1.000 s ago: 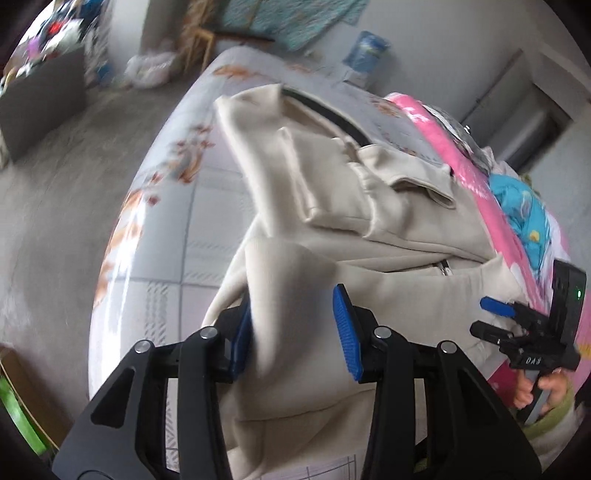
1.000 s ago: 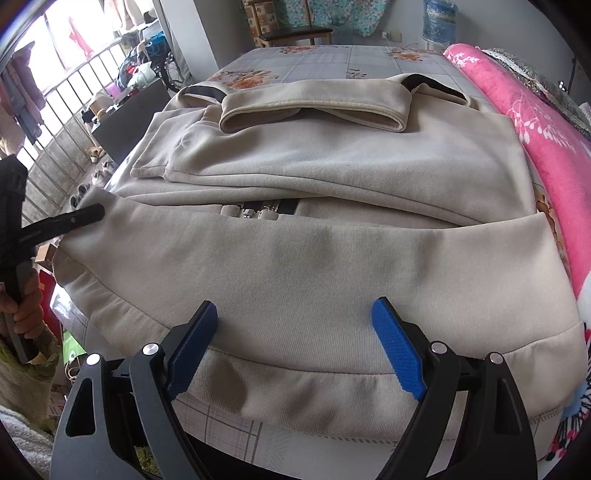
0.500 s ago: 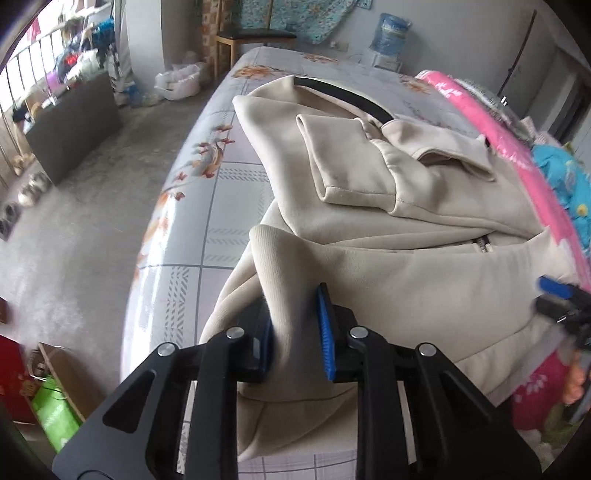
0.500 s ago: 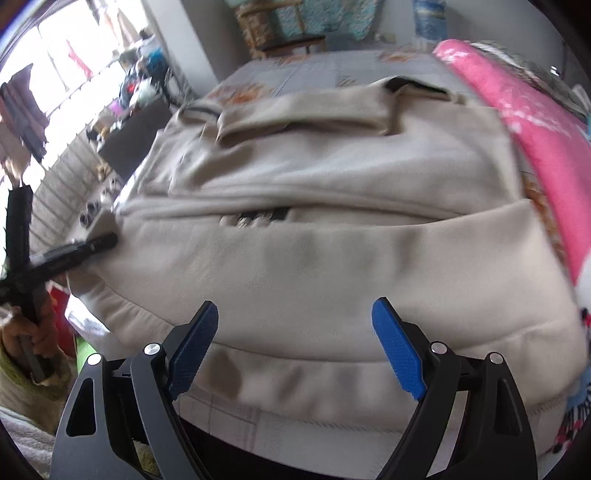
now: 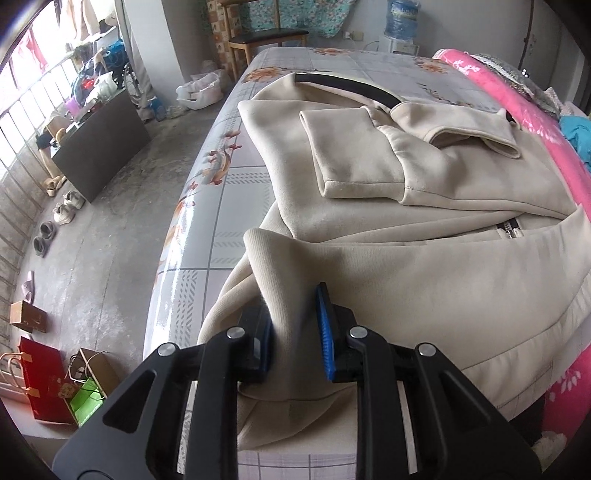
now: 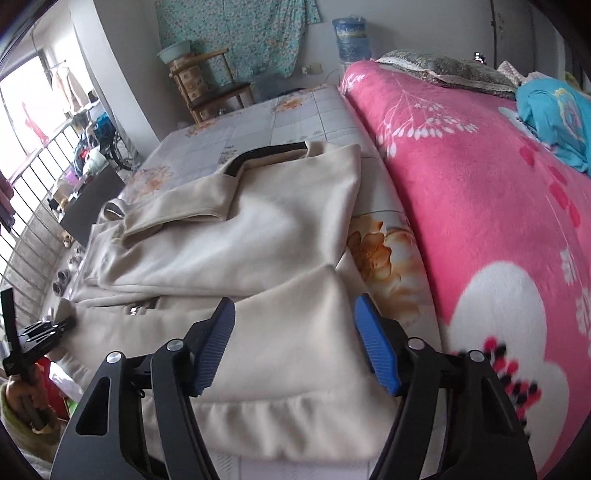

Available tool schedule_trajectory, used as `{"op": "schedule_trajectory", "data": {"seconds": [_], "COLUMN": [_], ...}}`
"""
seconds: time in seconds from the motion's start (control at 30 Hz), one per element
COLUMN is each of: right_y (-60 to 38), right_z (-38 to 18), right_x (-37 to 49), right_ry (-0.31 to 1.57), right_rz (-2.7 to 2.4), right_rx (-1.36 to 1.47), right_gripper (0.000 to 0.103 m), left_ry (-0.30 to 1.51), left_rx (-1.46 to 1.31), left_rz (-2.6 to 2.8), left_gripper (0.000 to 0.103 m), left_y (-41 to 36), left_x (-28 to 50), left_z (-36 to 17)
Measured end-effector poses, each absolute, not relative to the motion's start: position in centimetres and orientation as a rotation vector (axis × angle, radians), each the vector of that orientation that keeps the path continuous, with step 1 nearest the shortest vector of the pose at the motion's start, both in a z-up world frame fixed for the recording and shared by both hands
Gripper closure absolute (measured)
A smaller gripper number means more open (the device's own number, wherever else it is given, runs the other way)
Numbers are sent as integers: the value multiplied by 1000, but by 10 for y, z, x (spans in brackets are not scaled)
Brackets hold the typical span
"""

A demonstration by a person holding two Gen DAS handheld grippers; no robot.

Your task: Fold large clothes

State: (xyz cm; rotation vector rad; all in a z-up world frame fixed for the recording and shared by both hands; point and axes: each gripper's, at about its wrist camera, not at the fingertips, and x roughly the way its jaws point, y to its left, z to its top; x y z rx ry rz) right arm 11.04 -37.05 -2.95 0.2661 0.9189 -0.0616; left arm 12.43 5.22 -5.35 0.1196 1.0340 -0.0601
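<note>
A beige jacket with a black collar band lies on the bed, both sleeves folded across its chest. My left gripper is shut on a raised fold of the jacket's hem at its left corner. It also shows at the left edge of the right wrist view as the left gripper, held by a hand. My right gripper hangs over the jacket at the hem's right corner. Its jaws are closing with the cloth between them, and the pads stand apart from it.
A pink flowered blanket runs along the bed's right side, with a blue cloth on it. A chair and a water bottle stand beyond the bed. Left of the bed the floor holds shoes, paper bags and a dark cabinet.
The left jaws have shut on the hem fold and lifted it slightly. The right gripper has swung right to the hem's right corner, and its jaws have narrowed.
</note>
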Motion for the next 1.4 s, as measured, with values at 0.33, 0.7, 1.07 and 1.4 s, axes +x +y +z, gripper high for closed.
{"op": "schedule_trajectory", "data": {"seconds": [0.33,0.7,1.07,1.4], "right_y": [-363,-357,-352,-334], "right_z": [-44,-50,-51,-55], "right_x": [96,100,102,105], "right_ry": [984,1012,1032,1020], "right_rz": [-73,-106,-136,-197], "right_rx": [210,143,100,-55], "right_gripper": [62,64,74,94], "left_ry": [1044,1040,1037,1026], "left_rx": [149,164,155,155], "left_rz": [-20,-29,-47,-48], "left_gripper": [83,83,83,84], "left_y": [45,45,48,48], "left_x": [122,120,118,118], "left_z": [-51,-50,-50,-50]}}
